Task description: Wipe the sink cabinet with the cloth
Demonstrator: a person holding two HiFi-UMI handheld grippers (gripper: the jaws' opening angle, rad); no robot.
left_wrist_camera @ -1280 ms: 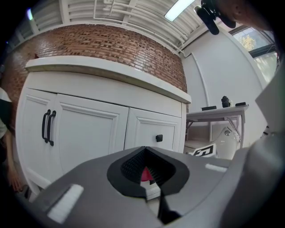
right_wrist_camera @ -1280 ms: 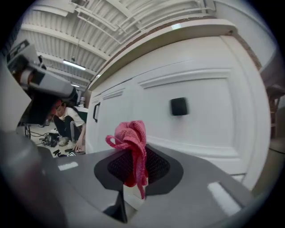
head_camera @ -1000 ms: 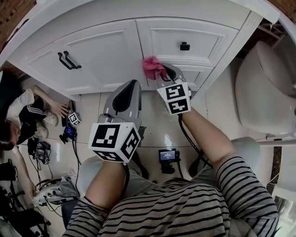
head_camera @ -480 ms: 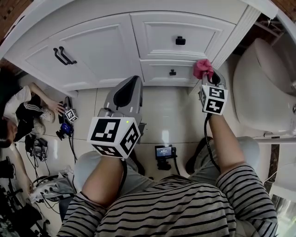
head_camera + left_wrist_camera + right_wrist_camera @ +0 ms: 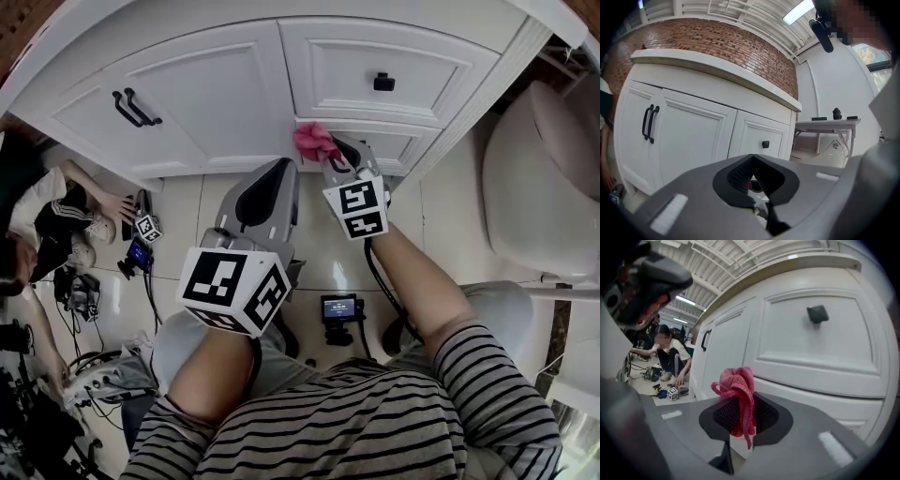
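- The right gripper (image 5: pixel 332 152) (image 5: pixel 743 414), a grey two-jaw tool with a square-marker cube, is clenched on the pink knitted cloth (image 5: pixel 314 141) (image 5: pixel 738 391).
- The cloth is pinched between the black ribbed pads. Its bunched upper part stands above the jaw tips and a thin strand hangs below them.
- The cloth sits at the front of the white panelled sink cabinet (image 5: pixel 234 103) (image 5: pixel 797 357), just below the upper drawer. It is beside the upright frame piece between the door and the drawer column.
- Whether the cloth actually touches the cabinet cannot be told.
- The upper drawer carries a black square knob (image 5: pixel 383 82) (image 5: pixel 817 313). The knob is above and to the right of the cloth.
- The left gripper (image 5: pixel 277 171) (image 5: pixel 751 174) is held lower, over the tiled floor, and points at the cabinet. Its jaws are closed together with nothing between them.
- The cabinet door to the left has a pair of black bar handles (image 5: pixel 131 106) (image 5: pixel 649 123).
- A white toilet (image 5: pixel 534 178) stands just to the right of the cabinet.
- A person in dark striped clothing (image 5: pixel 47 225) sits on the floor to the left, near a small marker cube (image 5: pixel 148 228).
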